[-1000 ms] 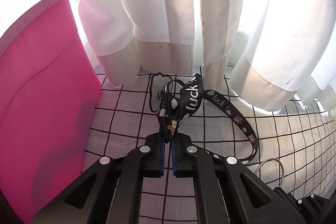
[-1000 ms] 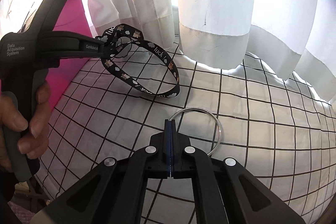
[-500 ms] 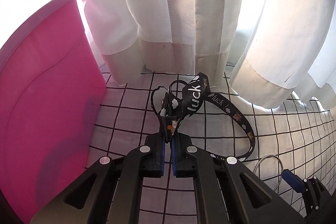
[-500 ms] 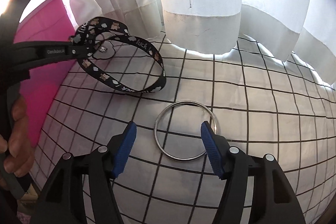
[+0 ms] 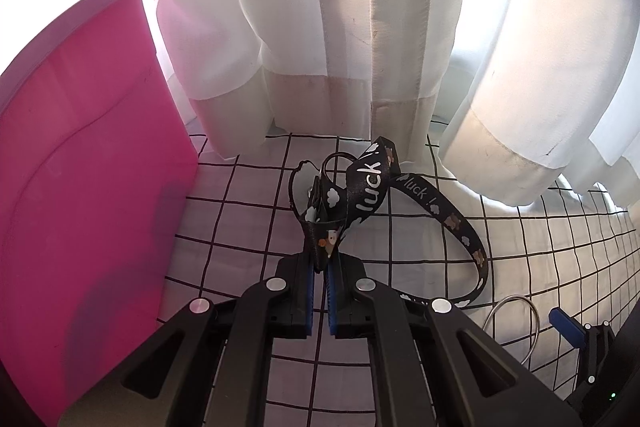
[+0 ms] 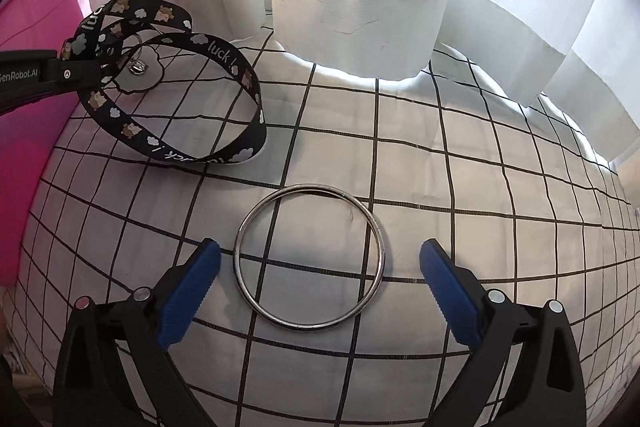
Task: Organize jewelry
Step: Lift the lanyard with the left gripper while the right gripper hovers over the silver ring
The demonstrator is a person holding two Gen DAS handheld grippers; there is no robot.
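Observation:
My left gripper (image 5: pixel 320 269) is shut on a black lanyard strap (image 5: pixel 366 189) printed with "luck" and small bears; its loop trails to the right over the checked cloth. The strap also shows in the right wrist view (image 6: pixel 172 147), held by the left gripper's fingers (image 6: pixel 76 73) at the far left, with a small metal clasp (image 6: pixel 136 67) hanging from it. A silver metal ring (image 6: pixel 308 259) lies flat on the cloth between the open jaws of my right gripper (image 6: pixel 320 267). The ring's edge shows in the left wrist view (image 5: pixel 516 323).
A pink box (image 5: pixel 80 187) stands at the left, close to the left gripper; it also shows in the right wrist view (image 6: pixel 28 39). White curtains (image 5: pixel 340 27) hang along the back edge of the white black-gridded cloth (image 6: pixel 480 187).
My right gripper has opened and let go of the silver ring, which now lies on the cloth. The left gripper has kept its hold on the strap and shifted slightly.

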